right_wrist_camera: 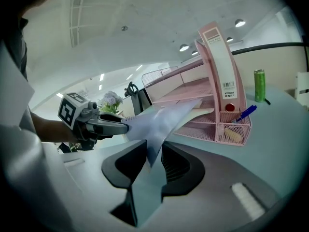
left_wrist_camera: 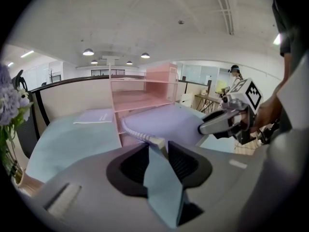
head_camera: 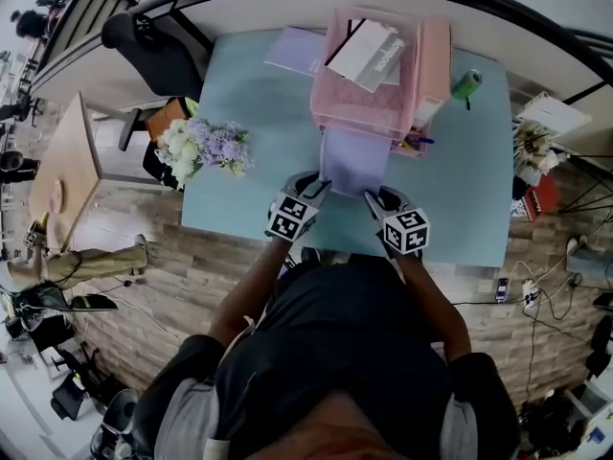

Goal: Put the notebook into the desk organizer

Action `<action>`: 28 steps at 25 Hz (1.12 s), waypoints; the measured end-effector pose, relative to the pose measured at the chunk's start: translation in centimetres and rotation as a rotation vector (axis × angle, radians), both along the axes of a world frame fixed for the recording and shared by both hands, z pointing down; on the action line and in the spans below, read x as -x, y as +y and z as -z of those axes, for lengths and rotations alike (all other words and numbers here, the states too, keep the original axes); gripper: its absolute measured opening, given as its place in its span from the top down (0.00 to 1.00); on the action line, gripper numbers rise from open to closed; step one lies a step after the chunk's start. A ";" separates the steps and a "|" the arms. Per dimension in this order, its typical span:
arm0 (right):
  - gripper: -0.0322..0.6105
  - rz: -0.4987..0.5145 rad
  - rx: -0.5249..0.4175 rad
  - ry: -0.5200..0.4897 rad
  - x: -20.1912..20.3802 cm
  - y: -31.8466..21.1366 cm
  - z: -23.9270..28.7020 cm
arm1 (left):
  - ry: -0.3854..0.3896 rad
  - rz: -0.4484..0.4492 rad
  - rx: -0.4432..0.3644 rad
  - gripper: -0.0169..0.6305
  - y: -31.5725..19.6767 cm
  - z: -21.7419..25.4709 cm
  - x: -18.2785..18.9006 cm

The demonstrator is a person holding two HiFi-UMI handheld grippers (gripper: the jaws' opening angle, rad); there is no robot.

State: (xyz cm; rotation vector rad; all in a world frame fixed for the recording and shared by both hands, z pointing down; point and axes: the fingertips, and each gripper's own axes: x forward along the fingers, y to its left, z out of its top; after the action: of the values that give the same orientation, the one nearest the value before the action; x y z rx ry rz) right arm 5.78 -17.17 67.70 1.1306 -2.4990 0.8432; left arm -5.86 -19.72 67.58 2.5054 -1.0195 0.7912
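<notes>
The lavender spiral notebook (head_camera: pixel 352 159) is held level between both grippers, its far end inside a lower tray of the pink desk organizer (head_camera: pixel 337 113). My left gripper (head_camera: pixel 319 188) is shut on the near left corner, by the spiral binding (left_wrist_camera: pixel 137 135). My right gripper (head_camera: pixel 372 197) is shut on the near right corner. In the left gripper view the jaws (left_wrist_camera: pixel 158 146) pinch the notebook (left_wrist_camera: pixel 169 122), with the right gripper (left_wrist_camera: pixel 217 124) across the page. In the right gripper view the jaws (right_wrist_camera: pixel 152 146) clamp the sheet (right_wrist_camera: pixel 164 120), and the left gripper (right_wrist_camera: pixel 118 124) holds the far corner.
White booklets (head_camera: pixel 369 54) lie in the organizer's top tray. On the light blue table (head_camera: pixel 259 199) are a flower bunch (head_camera: pixel 206 147), a second lavender notebook (head_camera: pixel 295 51) and a green can (head_camera: pixel 466 84). A blue pen (right_wrist_camera: pixel 246 112) stands in the organizer's cup. A black chair (head_camera: pixel 158 51) is behind.
</notes>
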 end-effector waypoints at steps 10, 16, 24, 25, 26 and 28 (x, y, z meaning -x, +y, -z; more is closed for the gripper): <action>0.81 -0.035 0.080 -0.016 -1.1 -2.1 -2.1 | -0.006 0.015 0.056 0.69 -2.1 -2.1 -0.7; 0.81 -0.059 0.133 -0.038 -1.8 -3.7 -3.5 | -0.006 0.037 0.085 0.69 -3.6 -3.2 -1.0; 0.82 -0.086 0.191 -0.057 -2.4 -5.7 -5.1 | -0.017 0.058 0.126 0.69 -5.3 -4.6 -1.1; 0.82 -0.088 0.197 -0.059 -2.5 -5.9 -5.2 | -0.015 0.062 0.131 0.69 -5.5 -4.8 -1.1; 0.82 -0.090 0.204 -0.063 -2.6 -6.1 -5.3 | -0.011 0.066 0.137 0.69 -5.7 -5.0 -1.0; 0.82 -0.098 0.223 -0.075 -2.8 -6.5 -5.6 | -0.004 0.077 0.152 0.69 -5.9 -5.4 -0.9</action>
State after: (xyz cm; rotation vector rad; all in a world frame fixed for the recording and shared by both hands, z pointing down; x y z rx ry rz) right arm 8.56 -23.64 73.28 1.1713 -2.3504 1.1786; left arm -4.95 -25.59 72.99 2.3238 -1.0106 0.8191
